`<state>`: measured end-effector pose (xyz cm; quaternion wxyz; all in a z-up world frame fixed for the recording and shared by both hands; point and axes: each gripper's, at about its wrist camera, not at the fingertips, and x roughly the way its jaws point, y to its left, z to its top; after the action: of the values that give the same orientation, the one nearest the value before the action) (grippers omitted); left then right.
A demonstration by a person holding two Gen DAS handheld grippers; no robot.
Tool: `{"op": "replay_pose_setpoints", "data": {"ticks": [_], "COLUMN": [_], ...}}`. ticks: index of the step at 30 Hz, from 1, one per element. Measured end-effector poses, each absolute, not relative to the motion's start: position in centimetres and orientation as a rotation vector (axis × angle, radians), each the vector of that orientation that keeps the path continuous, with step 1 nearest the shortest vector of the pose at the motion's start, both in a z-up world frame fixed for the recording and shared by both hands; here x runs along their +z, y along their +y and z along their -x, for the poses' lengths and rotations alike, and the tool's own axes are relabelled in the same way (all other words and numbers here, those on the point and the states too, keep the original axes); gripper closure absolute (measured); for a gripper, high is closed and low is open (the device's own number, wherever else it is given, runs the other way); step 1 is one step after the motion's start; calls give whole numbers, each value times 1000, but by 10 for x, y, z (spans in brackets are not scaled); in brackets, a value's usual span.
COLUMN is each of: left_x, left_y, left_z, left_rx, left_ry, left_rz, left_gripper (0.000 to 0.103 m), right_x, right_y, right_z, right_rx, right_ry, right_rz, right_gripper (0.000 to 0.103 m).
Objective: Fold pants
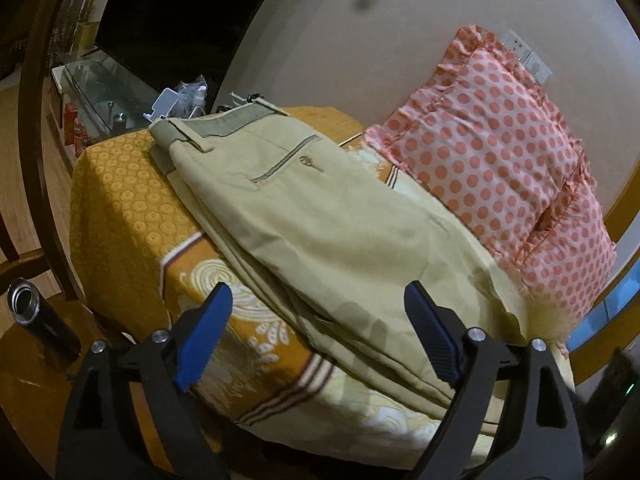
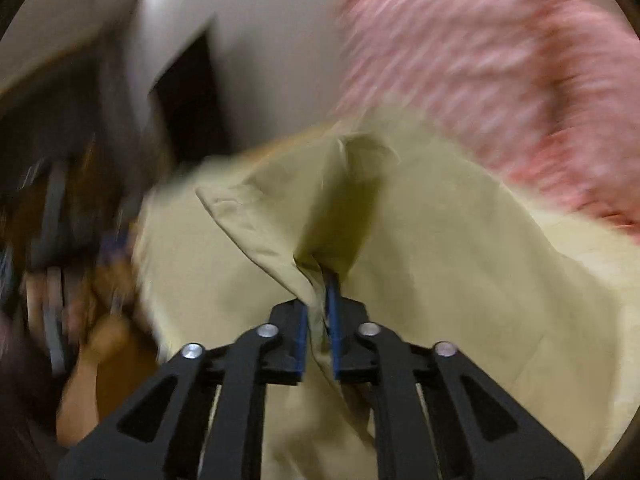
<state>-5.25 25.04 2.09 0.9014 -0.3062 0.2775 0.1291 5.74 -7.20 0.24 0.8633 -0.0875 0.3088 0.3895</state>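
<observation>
Pants [image 2: 420, 240] pinched in right claw [image 2: 320, 292]; left claw [image 1: 316, 300] spread above.

A yellow patterned bedsheet [image 1: 120, 200] covers the bed. On its right side lies a pink dotted pillow [image 1: 500, 160]. Far left is a glass shelf [image 1: 108, 84]. Near left stands a black bottle [image 1: 36, 320].

Matt beige cloth pants [image 1: 320, 216] lie beside a dotted cloth pillow [image 1: 500, 152].
</observation>
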Motion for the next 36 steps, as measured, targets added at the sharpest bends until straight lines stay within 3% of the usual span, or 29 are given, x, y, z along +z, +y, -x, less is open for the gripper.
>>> {"op": "replay_pose_setpoints", "data": {"ticks": [1,2,3,16,19,20,21,22,24,30,33,36], "left_x": [20,20,21,24,25,25,24,23,29,112,148,146], "left_y": [252,255,256,294,312,315,321,324,325,228,121,19], "left_z": [52,51,50,16,3,0,-4,-8,-15,-30,-30,-20], "left_rx": [262,267,270,346,404,420,441,446,450,325,63,-261], "left_ry": [570,570,571,611,611,619,632,653,674,544,461,436], "left_rz": [632,627,624,729,748,750,753,757,721,294,63,-95], "left_gripper": [15,13,12,10,17,29,56,72,88,98,99,103], "right_x": [-6,-10,-12,7,13,15,17,19,21,26,29,30], "right_y": [-68,-69,-72,-122,-138,-143,-149,-158,-172,-231,-262,-289], "right_z": [-51,-45,-40,-32,-28,-28,-26,-24,-22,-22,-20,-21], "right_rx": [826,850,877,897,891,885,877,864,840,705,647,609], "right_ry": [653,646,644,588,549,532,518,501,475,430,408,394], "right_rz": [203,195,181,-81,-123,-134,-145,-161,-191,-310,-391,-497], "right_gripper": [58,31,17,16,16,16,15,15,14,14,12,11]}}
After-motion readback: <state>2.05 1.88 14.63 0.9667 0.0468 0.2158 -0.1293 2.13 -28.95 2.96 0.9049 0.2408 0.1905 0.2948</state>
